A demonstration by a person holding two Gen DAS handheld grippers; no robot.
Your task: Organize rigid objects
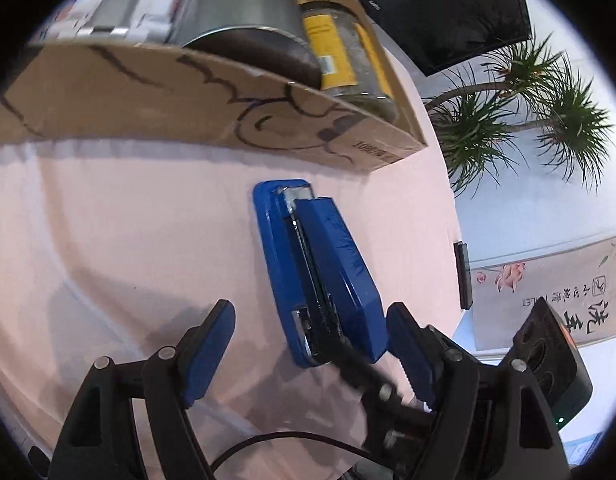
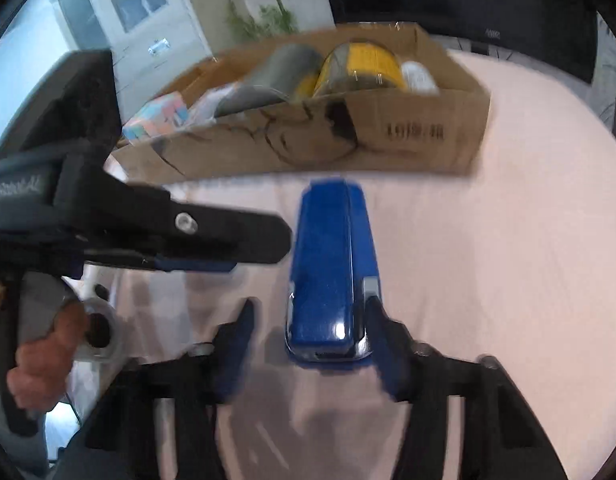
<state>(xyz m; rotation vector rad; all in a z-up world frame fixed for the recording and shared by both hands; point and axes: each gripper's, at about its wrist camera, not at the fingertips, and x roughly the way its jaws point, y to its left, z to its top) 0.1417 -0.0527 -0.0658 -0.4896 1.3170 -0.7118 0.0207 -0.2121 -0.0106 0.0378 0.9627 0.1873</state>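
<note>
A blue stapler point(image 1: 324, 264) point(image 2: 332, 256) lies on the pink tablecloth point(image 1: 128, 240) in front of a cardboard box point(image 1: 148, 100) point(image 2: 408, 132). My right gripper point(image 2: 311, 303) straddles its near end: the right pad touches the stapler's side, while a strip of cloth shows between the left pad and the stapler, though the picture is blurred. My left gripper point(image 1: 311, 310) stands open and wide, with the same end of the stapler near its right finger and untouched. In the right wrist view, one black finger of the left gripper point(image 2: 228, 236) reaches in from the left beside the stapler.
The box holds a grey metal can point(image 1: 244, 8), a jar with a yellow label point(image 1: 340, 52) point(image 2: 364, 68), a white packaged item point(image 1: 120, 4) and pastel blocks point(image 2: 156, 120). A black monitor point(image 1: 448, 8) stands behind it. A plant point(image 1: 528, 112) rises beyond the table's right edge.
</note>
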